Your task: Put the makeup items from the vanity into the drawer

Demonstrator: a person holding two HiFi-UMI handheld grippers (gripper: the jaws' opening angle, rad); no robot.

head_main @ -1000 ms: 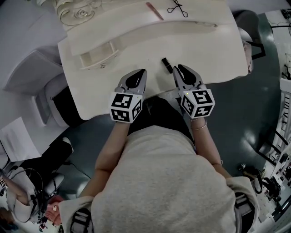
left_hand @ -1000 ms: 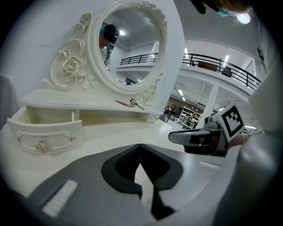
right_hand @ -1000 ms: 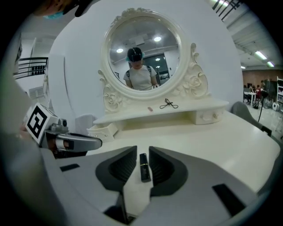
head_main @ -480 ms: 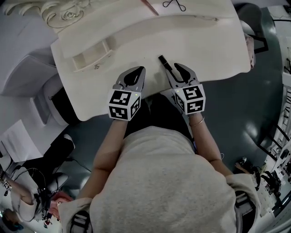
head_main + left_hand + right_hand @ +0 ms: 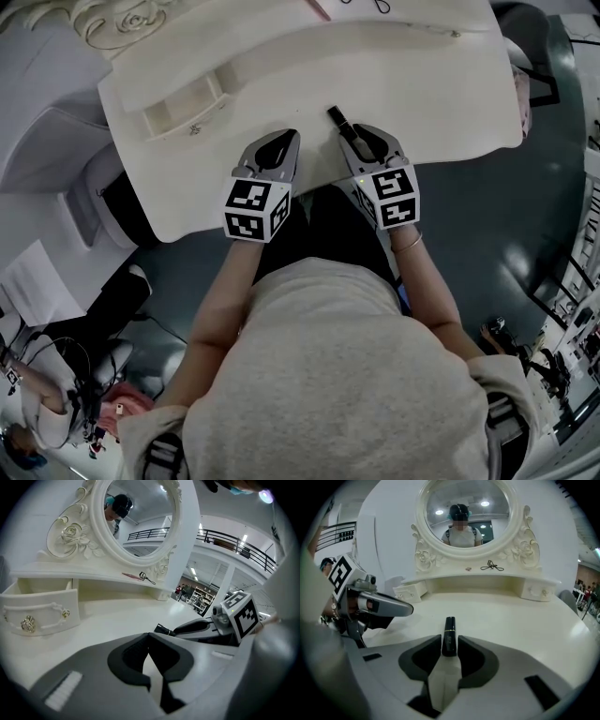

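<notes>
straddling the black makeup tube [image 5: 449, 626], the right gripper [image 5: 449, 639] has just been opening its jaws, and they now stand spread with the tube's near end between them, a pad close on either side but not yet squeezing as far as the right gripper view shows. the tube, slim with a thin gold band, lipstick or mascara by its look, lies flat on the white vanity top [image 5: 441, 103] near the front edge, its length running along the line of the jaws. that alignment looks deliberate: closing across the narrow width should trap it without rolling it away.

the left gripper [image 5: 149, 635] hangs just beside, low over the tabletop, its jaws pressed together with nothing in them. my guess is it is parked clear of the work.

the small drawer [image 5: 40, 609] sits pulled out at the left end of the raised shelf, its front with the rose knob facing the left gripper. it is well apart from the tube, so a carry leftward and up over the drawer's wall would be needed.

on the shelf under the mirror [image 5: 464, 513] lie an eyelash curler [image 5: 146, 577] and a thin pink stick [image 5: 131, 575], both waiting.
</notes>
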